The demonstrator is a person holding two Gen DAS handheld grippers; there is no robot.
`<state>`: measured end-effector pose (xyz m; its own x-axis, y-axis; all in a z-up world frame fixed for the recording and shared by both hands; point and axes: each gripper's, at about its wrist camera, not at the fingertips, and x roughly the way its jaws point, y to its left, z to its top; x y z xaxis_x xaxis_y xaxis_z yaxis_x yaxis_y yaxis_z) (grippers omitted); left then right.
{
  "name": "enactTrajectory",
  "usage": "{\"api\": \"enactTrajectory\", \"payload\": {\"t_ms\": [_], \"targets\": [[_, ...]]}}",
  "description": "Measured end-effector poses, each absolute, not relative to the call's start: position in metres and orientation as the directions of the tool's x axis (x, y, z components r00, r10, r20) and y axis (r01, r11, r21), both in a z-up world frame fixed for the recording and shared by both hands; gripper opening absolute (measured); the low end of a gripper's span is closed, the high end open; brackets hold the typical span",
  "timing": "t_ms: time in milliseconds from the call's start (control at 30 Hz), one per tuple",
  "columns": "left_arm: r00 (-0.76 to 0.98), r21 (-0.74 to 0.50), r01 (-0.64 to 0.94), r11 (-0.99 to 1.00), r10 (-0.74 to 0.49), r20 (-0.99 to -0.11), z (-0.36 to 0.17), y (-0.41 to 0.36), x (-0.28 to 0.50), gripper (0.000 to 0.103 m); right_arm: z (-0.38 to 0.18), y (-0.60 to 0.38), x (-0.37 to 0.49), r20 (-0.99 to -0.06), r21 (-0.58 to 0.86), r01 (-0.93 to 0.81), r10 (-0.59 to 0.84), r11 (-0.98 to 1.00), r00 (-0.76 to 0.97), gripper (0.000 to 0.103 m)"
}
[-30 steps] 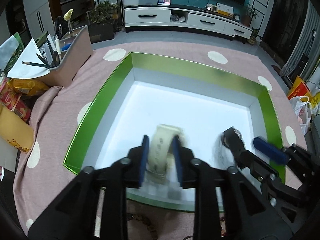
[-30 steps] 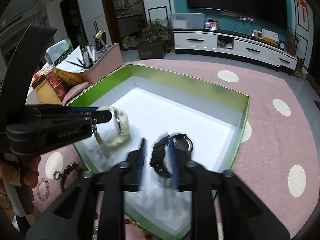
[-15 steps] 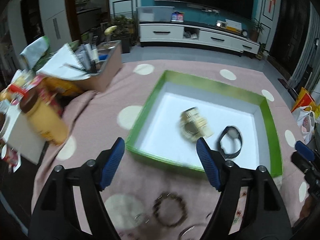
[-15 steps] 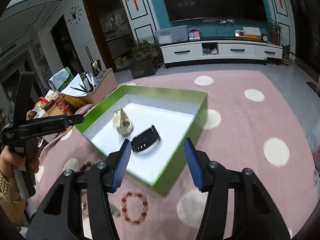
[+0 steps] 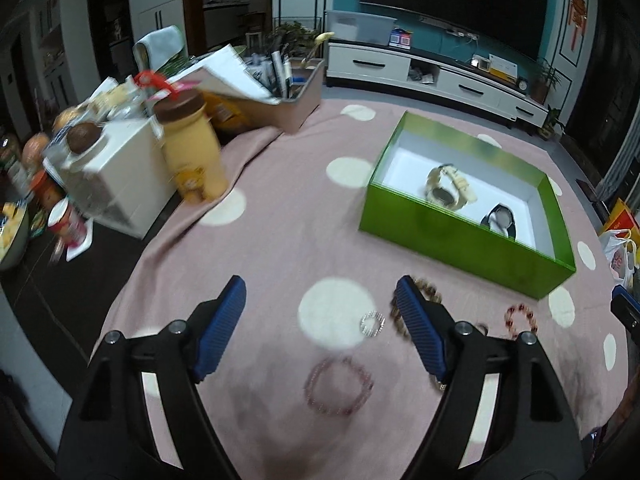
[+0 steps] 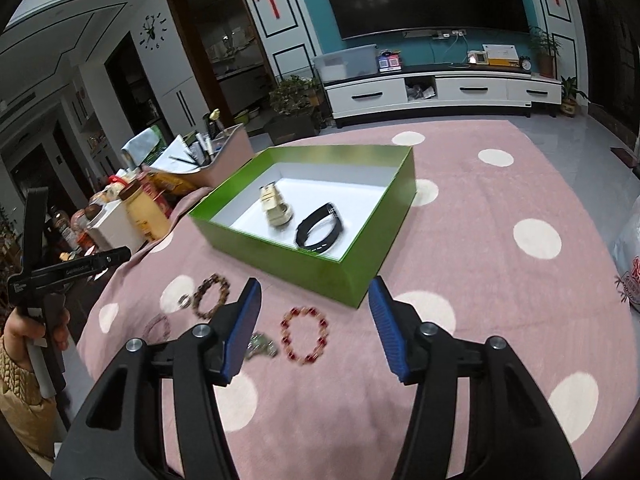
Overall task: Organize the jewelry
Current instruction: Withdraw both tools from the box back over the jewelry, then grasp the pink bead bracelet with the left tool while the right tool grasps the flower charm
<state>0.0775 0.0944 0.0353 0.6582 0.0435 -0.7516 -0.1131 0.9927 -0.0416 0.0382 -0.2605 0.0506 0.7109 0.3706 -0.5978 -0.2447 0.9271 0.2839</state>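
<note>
A green box point(image 5: 460, 236) point(image 6: 304, 258) with a white floor holds a cream watch point(image 5: 448, 192) point(image 6: 276, 210) and a black watch point(image 5: 500, 218) point(image 6: 320, 230). My left gripper point(image 5: 320, 320) is open and empty, above the pink cloth in front of the box. Under it lie a small sparkly ring point(image 5: 373, 323), a purple bead bracelet point(image 5: 338, 386) and a brown bead bracelet point(image 5: 420, 300). My right gripper point(image 6: 316, 316) is open and empty, over a red bead bracelet point(image 6: 304, 339) point(image 5: 520, 320). A brown bracelet point(image 6: 212, 296) and a silver piece point(image 6: 260, 346) lie to its left.
A white carton point(image 5: 116, 176), a yellow bottle point(image 5: 192, 152), snack jars and a pen holder tray point(image 5: 280, 96) crowd the table's left side. A plastic bag point(image 6: 628, 256) lies at the right edge. The pink dotted cloth point(image 6: 500, 280) covers the table.
Both grippers let go of their watches inside the box, opened wide and pulled back and up. The watches now lie in the box and the bracelets in front have come into view.
</note>
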Motion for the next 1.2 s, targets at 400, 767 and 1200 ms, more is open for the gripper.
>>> {"api": "enactTrajectory", "payload": {"t_ms": [400, 767, 1200], "targets": [[0.593, -0.062, -0.169, 0.984, 0.051, -0.803, 0.000, 0.109, 0.038, 0.079, 0.043, -0.225, 0.007, -0.623, 0.265, -0.326, 0.419, 0.908, 0.661, 0.056], [0.558, -0.022, -0.155, 0.988, 0.069, -0.827, -0.027, 0.101, 0.033, 0.079, 0.011, -0.179, 0.005, -0.684, 0.261, -0.413, 0.469, 0.872, 0.559, 0.056], [0.528, -0.009, -0.143, 0.990, 0.068, -0.846, -0.048, 0.101, 0.049, 0.059, -0.009, -0.151, 0.020, -0.718, 0.265, -0.457, 0.490, 0.849, 0.494, 0.056]]}}
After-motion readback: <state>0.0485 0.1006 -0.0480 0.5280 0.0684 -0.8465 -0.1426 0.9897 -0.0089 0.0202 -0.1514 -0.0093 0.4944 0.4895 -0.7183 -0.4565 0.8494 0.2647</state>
